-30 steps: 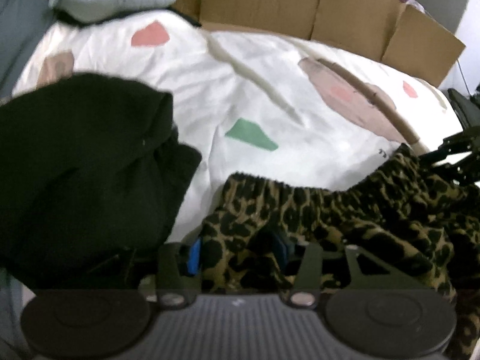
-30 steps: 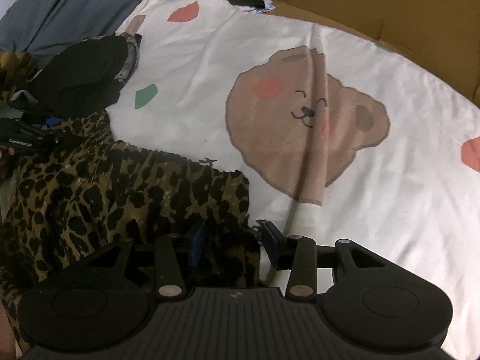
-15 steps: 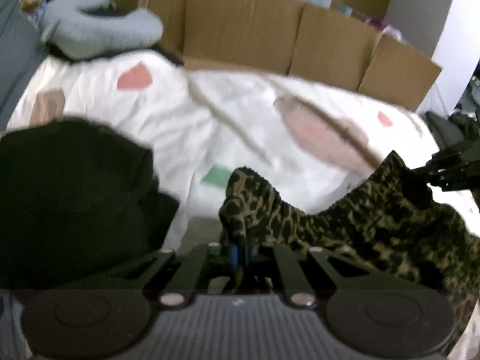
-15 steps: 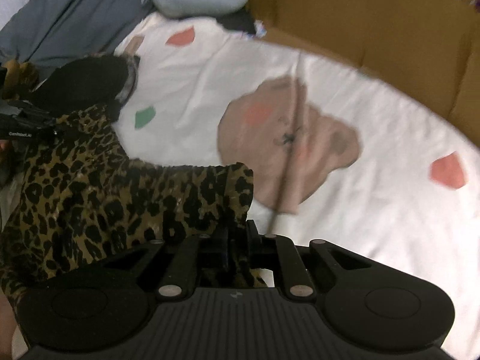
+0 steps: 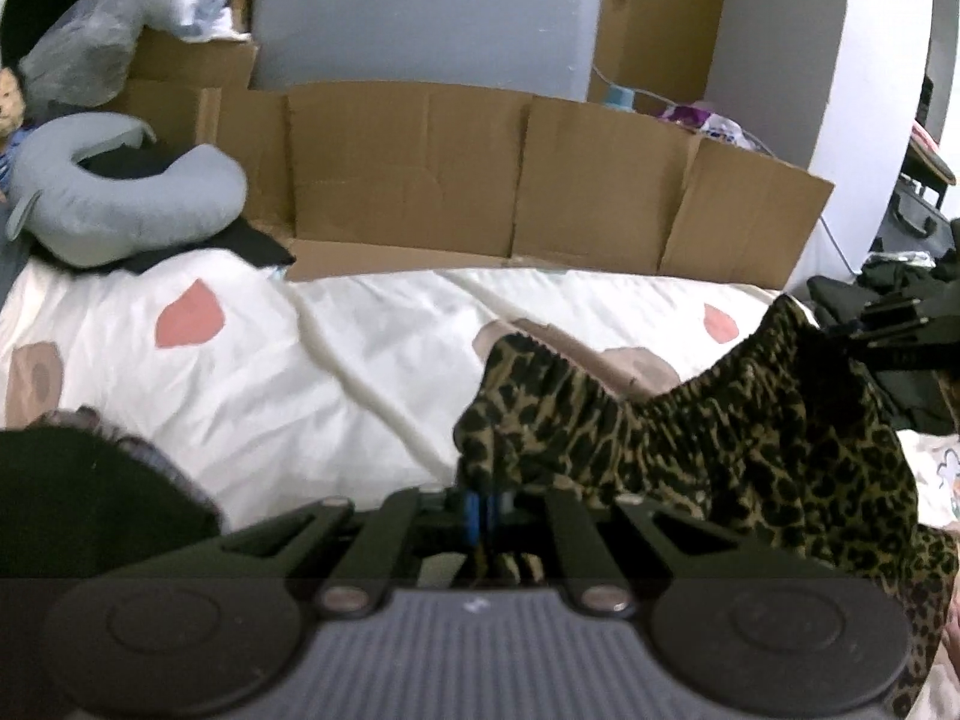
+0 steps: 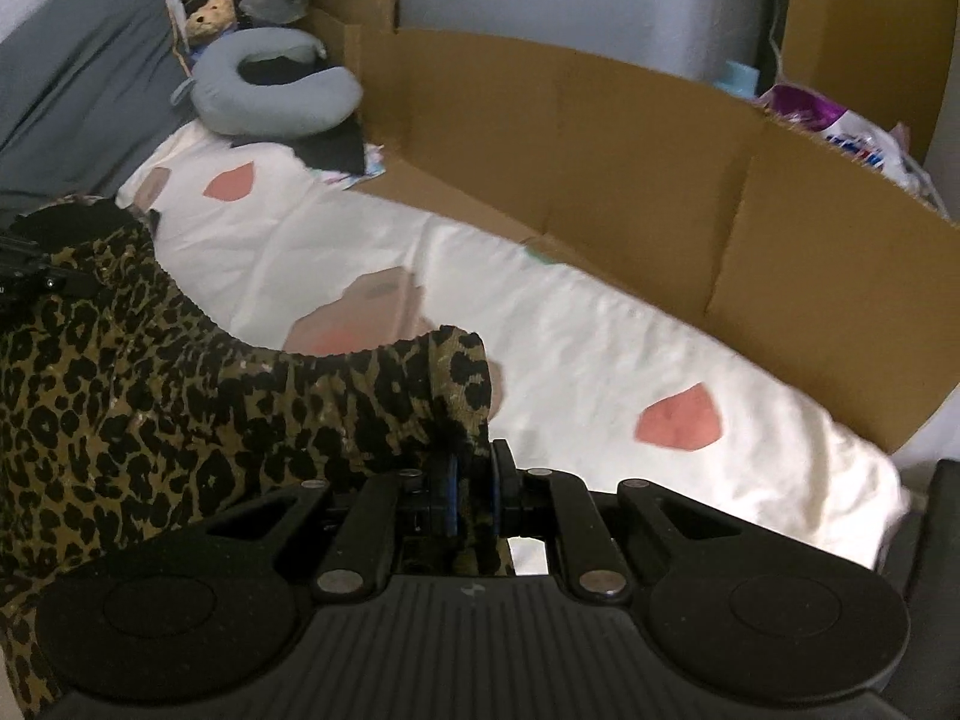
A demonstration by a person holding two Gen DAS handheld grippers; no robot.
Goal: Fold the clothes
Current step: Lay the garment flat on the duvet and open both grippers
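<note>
Leopard garment (image 5: 750, 438) lifted higher, both jaws clamped

white bedspread (image 6: 600, 360), neck pillow (image 6: 270, 90), black garment (image 5: 78, 498)

Neck pillow (image 6: 273, 87) on bed (image 6: 600, 372), cardboard (image 6: 630, 180) behind, garment (image 6: 180, 396) in front

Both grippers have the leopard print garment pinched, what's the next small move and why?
Probably draw the two apart to pull the edge taut: the left gripper and right gripper each clamp a corner of the leopard garment, and it sags between them above the bedspread.
</note>
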